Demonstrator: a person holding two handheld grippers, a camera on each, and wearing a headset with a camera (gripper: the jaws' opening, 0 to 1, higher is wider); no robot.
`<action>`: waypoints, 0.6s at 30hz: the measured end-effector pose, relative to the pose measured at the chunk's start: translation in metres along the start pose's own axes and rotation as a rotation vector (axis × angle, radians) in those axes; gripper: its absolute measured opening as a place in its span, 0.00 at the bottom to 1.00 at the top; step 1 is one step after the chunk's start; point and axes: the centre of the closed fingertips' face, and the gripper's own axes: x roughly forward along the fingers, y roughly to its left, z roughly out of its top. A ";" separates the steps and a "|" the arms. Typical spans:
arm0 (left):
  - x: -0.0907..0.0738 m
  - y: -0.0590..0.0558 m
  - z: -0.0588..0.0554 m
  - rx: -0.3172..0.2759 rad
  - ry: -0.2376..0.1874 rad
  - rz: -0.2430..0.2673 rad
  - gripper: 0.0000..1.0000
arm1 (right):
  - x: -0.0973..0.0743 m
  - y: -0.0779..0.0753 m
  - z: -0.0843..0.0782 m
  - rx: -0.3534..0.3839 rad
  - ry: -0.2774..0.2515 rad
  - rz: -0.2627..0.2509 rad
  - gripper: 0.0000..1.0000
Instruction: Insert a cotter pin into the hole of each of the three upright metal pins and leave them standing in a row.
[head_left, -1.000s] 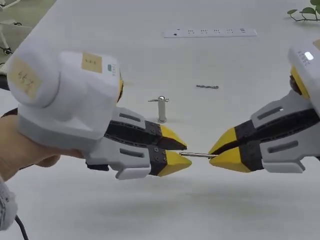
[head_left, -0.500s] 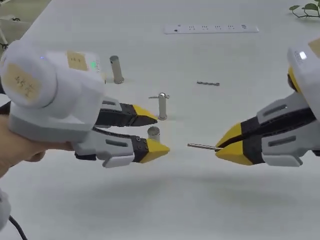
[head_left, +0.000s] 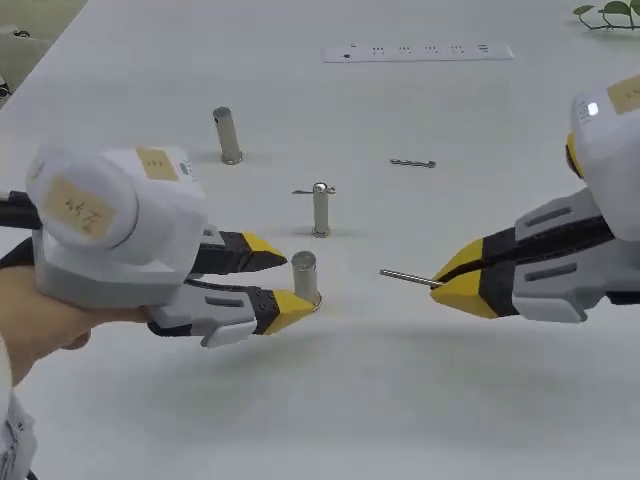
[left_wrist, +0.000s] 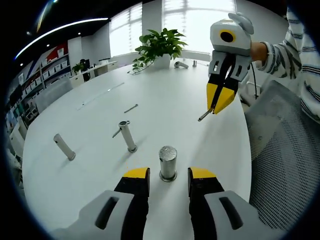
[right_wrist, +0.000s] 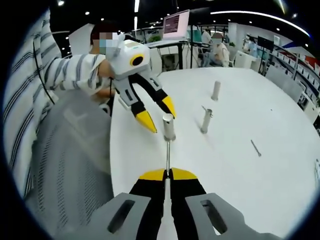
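At the nearest metal pin (head_left: 304, 268) (upright) the left claw (head_left: 298, 282) stands spread; right claw (head_left: 441, 284) pinches a cotter pin (head_left: 405, 277).

Left tongs (head_left: 300, 281) released cotter pin (head_left: 405, 277) — now flank nearest metal pin (head_left: 304, 266).

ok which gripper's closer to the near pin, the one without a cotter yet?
Left. The left gripper has open jaws flanking the near pin without touching. The right gripper is off to its right, holding a cotter pin aimed at it across a gap.
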 end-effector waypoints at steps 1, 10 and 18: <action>0.001 0.001 -0.002 0.005 0.007 0.007 0.29 | 0.001 -0.001 -0.001 0.006 0.004 -0.006 0.03; 0.010 0.008 -0.009 -0.001 0.025 0.039 0.23 | 0.005 -0.004 -0.013 0.087 0.040 -0.031 0.03; 0.015 0.006 -0.009 -0.017 0.019 0.022 0.17 | 0.007 -0.001 -0.015 0.097 0.038 -0.024 0.03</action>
